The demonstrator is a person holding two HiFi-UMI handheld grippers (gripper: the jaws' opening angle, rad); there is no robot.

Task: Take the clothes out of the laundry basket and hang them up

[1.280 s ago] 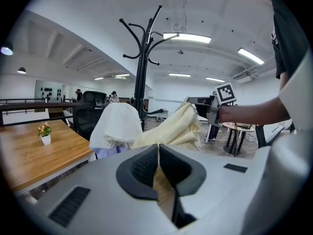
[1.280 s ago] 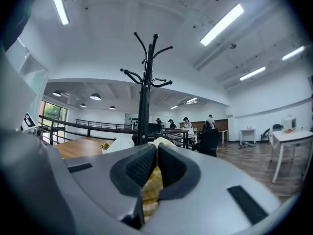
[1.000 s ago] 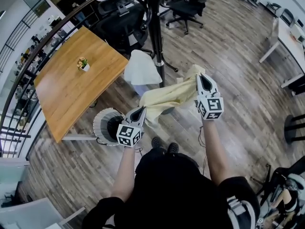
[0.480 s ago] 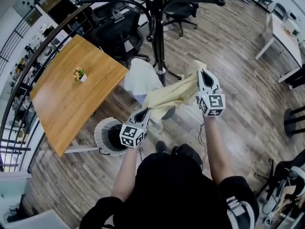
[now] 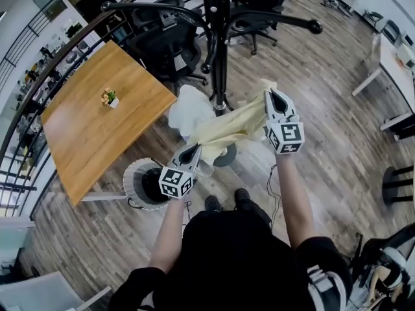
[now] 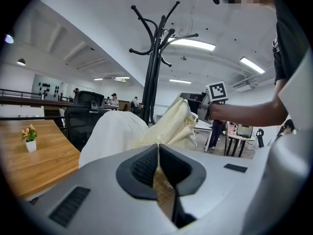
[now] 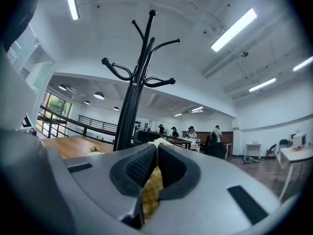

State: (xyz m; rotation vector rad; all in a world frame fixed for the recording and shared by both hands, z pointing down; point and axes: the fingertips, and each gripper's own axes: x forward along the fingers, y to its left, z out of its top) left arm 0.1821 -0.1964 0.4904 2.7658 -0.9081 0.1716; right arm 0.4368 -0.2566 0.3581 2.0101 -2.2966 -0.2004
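A pale yellow garment [image 5: 227, 127] is stretched between my two grippers above the floor. My left gripper [image 5: 192, 149] is shut on its lower end, and yellow cloth [image 6: 168, 126] runs out from between the jaws. My right gripper [image 5: 271, 94] is shut on the upper end, held higher, with checked yellow cloth [image 7: 152, 182] pinched in its jaws. The black coat stand [image 5: 217, 37] rises just beyond the garment, its hooks [image 7: 122, 72] bare. The round white laundry basket [image 5: 144, 183] sits on the floor at my left.
A white garment [image 5: 189, 109] hangs by the stand's pole. A wooden table [image 5: 97, 118] with a small potted plant [image 5: 109, 98] lies to the left. Black office chairs [image 5: 170, 41] stand behind the stand, white desks [image 5: 389, 50] at the right. People stand far off.
Both grippers carried the yellow garment closer to the coat stand, the right one also rising a little. The person's feet stepped forward. Both grips held.
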